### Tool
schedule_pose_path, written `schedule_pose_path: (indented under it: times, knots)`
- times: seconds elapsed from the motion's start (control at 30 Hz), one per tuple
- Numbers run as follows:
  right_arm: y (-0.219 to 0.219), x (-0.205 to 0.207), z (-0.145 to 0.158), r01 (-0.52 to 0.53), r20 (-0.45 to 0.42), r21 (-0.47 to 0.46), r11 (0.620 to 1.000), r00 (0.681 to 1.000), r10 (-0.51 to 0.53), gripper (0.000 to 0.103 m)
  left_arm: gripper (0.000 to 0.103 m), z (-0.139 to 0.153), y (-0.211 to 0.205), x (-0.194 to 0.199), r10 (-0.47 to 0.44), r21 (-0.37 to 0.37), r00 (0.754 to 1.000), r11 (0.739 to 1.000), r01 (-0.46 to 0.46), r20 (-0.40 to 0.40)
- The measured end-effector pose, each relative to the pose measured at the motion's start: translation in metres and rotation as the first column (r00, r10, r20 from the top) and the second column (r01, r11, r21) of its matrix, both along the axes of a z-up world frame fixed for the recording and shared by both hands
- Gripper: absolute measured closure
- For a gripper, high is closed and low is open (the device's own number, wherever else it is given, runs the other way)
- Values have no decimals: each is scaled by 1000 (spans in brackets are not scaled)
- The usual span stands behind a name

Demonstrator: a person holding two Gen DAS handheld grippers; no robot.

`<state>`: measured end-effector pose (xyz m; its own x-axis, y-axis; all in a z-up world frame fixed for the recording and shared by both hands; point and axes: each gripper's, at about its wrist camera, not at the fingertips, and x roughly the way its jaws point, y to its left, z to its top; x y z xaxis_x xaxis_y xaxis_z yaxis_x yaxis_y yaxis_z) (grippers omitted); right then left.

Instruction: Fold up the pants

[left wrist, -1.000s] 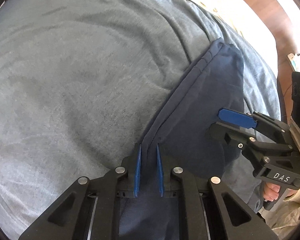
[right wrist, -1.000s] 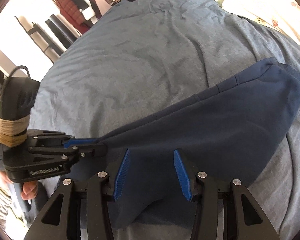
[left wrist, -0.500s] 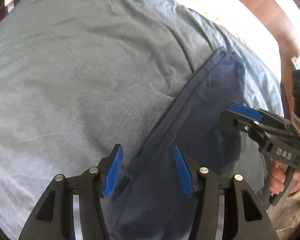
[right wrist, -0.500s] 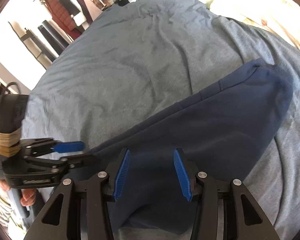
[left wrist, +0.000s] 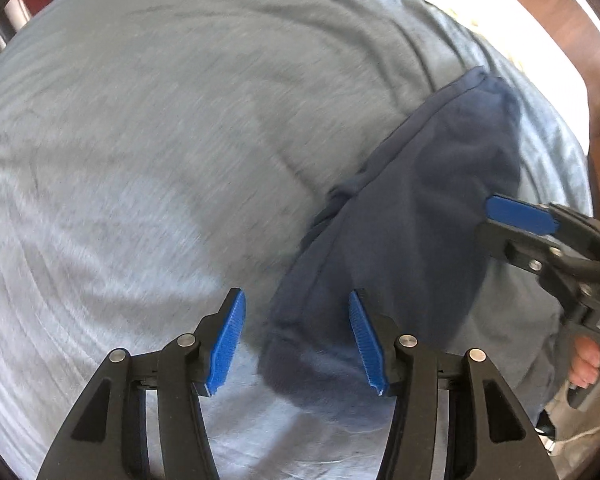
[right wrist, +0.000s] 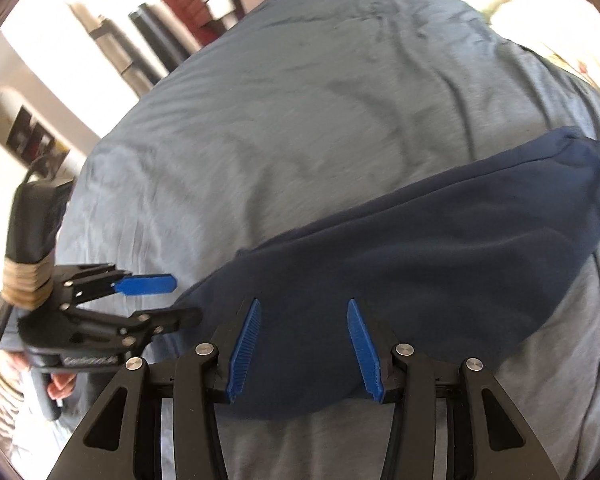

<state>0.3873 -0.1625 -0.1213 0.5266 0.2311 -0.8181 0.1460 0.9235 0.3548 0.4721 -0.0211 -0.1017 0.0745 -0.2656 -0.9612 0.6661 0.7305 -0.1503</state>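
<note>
- left gripper: jaws spread, gripping nothing, low centre frame
- right gripper: jaws spread, gripping nothing
- pants: folded navy strip, right half of frame, on grey-blue bedspread

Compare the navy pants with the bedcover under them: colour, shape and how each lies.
The pants are dark navy; the bedcover is pale grey-blue. The pants are a narrow folded strip; the bedcover spreads across the whole bed. The pants look fairly smooth; the bedcover shows long creases. Both are soft cloth, and neither tongs grip them.

motion blur smears the bedspread; clothes rack (background) too blurred to read.
</note>
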Motion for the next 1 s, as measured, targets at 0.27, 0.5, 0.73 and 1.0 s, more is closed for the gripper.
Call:
schedule_pose_path:
  times: [0.27, 0.5, 0.73, 1.0]
  knots:
    - [15, 0, -8, -17, -28, -26, 1000, 999, 16, 56, 50, -16, 8, 7, 72, 27, 997, 997, -73, 32]
    - [-2, -21, 7, -18, 12, -49, 999, 1000, 18, 56, 46, 45, 19, -35, 178, -3, 963, 983, -181, 201]
    - [-26, -59, 20, -98, 41, -114, 989, 994, 104, 56, 45, 52, 4, -105, 253, -33, 947, 967, -252, 199]
    - [-43, -79, -5, -199, -44, -227, 953, 980, 194, 56, 45, 13, 6, -124, 319, 3, 932, 946, -325, 172]
